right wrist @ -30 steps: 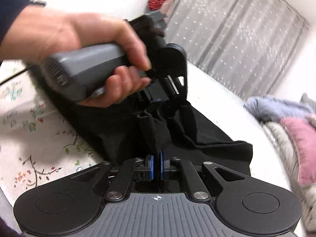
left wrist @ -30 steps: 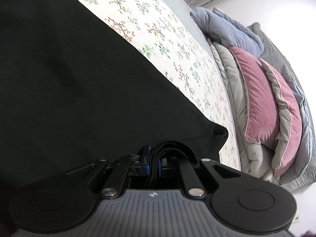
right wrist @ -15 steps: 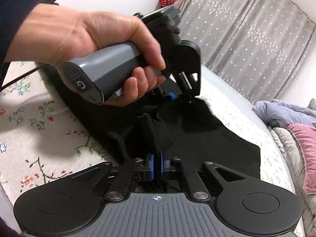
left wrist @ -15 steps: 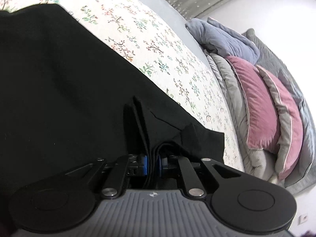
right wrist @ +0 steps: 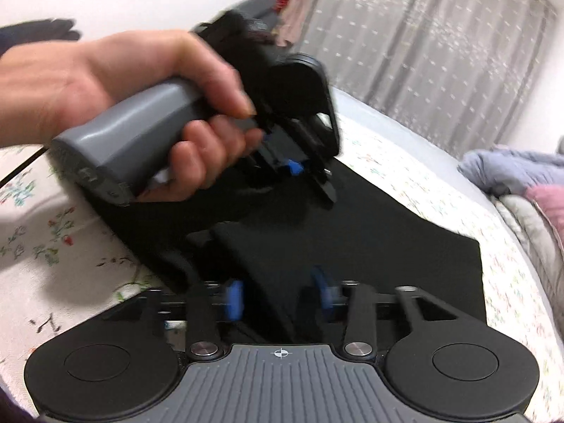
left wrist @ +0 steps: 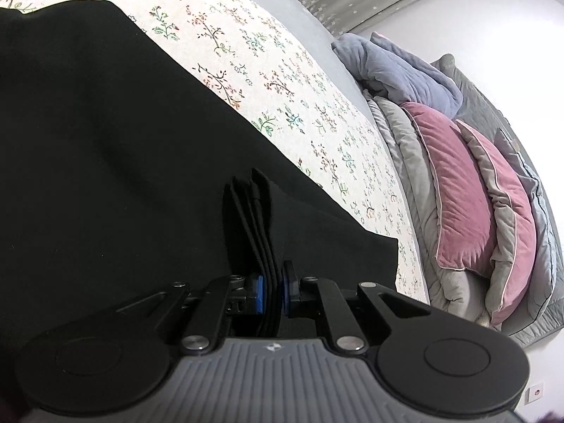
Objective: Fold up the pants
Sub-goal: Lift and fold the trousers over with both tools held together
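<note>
Black pants lie spread over a floral bed sheet. My left gripper is shut on a bunched, layered edge of the pants that stands up between its blue pads. In the right wrist view a hand holds that left gripper low over the pants. My right gripper is at the near edge of the cloth. Its jaws are opening, the blue pads stand apart, and a fold of the black fabric lies loose between them.
Pink and grey pillows and a blue-grey blanket are piled at the bed's right end. A grey dotted curtain hangs behind the bed. Floral sheet shows to the left of the pants.
My right gripper's pads have spread apart and let go of the fabric they pinched. The left gripper keeps its grip, and the pants' edge now stands up taller between its pads.
</note>
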The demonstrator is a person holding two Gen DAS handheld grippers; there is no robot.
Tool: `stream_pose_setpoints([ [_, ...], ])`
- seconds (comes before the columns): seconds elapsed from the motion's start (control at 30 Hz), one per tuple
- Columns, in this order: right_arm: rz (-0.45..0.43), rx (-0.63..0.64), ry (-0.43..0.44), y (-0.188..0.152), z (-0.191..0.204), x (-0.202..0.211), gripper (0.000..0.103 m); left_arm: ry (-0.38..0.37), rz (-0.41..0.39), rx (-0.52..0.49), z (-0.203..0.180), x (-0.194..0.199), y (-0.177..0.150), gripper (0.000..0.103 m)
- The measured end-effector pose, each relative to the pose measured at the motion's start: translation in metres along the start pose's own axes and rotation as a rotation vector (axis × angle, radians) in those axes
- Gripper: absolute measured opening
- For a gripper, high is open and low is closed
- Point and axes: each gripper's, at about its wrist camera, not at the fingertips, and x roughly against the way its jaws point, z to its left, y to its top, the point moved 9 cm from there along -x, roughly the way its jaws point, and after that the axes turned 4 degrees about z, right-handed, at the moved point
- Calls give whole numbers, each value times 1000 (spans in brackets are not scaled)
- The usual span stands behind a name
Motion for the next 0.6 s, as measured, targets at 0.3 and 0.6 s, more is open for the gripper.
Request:
stream_pose_setpoints([
  [0.3,-103,42,-33,22,12,26,3,123,-34,-142,-13,17,10,4],
  [0.6,-177,-55,30,69,36,37,3,192,-70,-313,-11,70,42,4],
])
